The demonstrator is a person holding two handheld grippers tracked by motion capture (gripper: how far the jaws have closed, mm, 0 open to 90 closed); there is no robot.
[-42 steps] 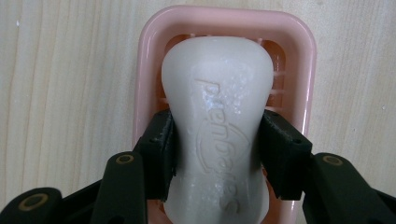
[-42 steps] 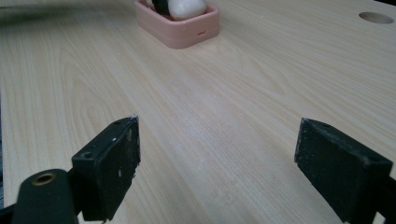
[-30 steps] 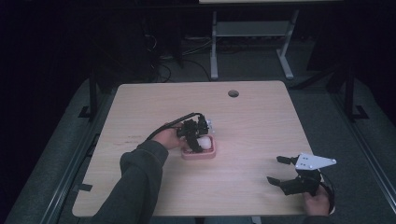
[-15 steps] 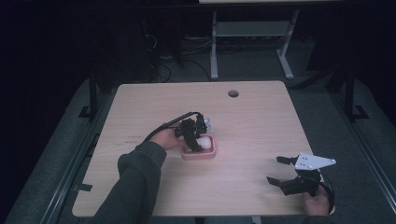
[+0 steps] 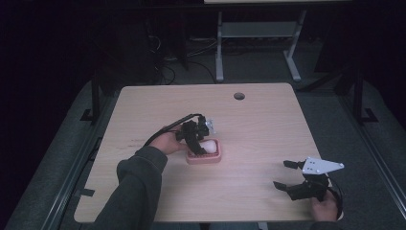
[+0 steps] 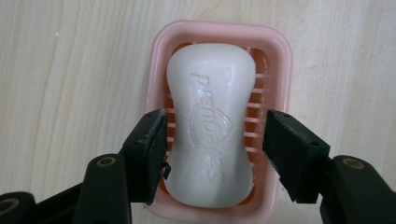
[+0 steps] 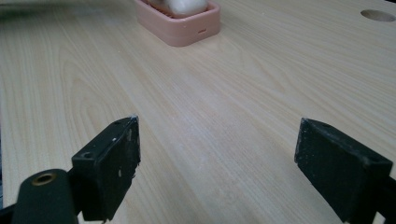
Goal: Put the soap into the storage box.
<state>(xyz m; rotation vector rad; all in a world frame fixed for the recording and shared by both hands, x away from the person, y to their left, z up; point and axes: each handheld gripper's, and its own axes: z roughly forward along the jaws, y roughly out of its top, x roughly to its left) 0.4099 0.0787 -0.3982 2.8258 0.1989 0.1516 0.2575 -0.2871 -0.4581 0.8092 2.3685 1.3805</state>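
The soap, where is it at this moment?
The soap lies in the pink dish near the middle of the table, between the open jaws of the left gripper.

1. The left gripper (image 5: pixel 201 143) hides part of the soap (image 5: pixel 208 145) in the high view.
2. In the right gripper view, the top edge cuts off the dish (image 7: pixel 180 23) ahead of the jaws.
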